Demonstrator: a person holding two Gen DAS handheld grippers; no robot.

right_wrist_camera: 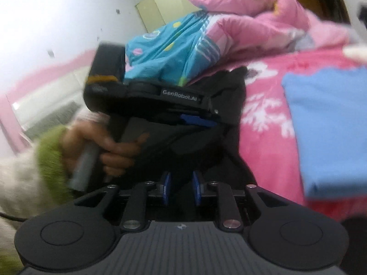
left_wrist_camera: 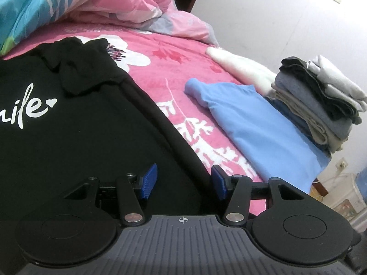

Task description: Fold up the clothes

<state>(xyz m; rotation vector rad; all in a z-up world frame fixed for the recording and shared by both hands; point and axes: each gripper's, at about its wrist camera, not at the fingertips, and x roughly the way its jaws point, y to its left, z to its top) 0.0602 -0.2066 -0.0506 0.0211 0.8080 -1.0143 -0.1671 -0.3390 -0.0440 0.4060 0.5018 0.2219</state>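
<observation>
A: Left gripper (left_wrist_camera: 184, 181) low over the bed, blue pads (left_wrist_camera: 149, 181) spread wide apart, nothing between them. Black shirt (left_wrist_camera: 80, 126) flat on the pink floral sheet (left_wrist_camera: 183, 68), white lettering ahead and left of the fingers; shirt edge running through the gap, toward the right-hand pad.

B: Right gripper (right_wrist_camera: 181, 189) with pads close together, a fold of black cloth pinched between them, drawn up off the bed ahead of the tips. View blurred, so grip contact not sharp, but cloth sits in the narrow gap.

A: Beyond and right of the left fingers: blue garment (left_wrist_camera: 259, 123) lying flat, white garment (left_wrist_camera: 240, 71) past it, then folded stack (left_wrist_camera: 321, 100) of grey, black and beige pieces farthest right. Well apart from the shirt.

B: Same blue garment right of the right fingers, apart from the black cloth. Ahead of the tips and above the lifted cloth, the other gripper seen side-on, a hand (right_wrist_camera: 107, 146) wrapped round its handle, green fuzzy cuff (right_wrist_camera: 50, 158) at the wrist.

A: Heaped quilt (left_wrist_camera: 103, 2), pink and teal, at the far end beyond the shirt collar.
</observation>
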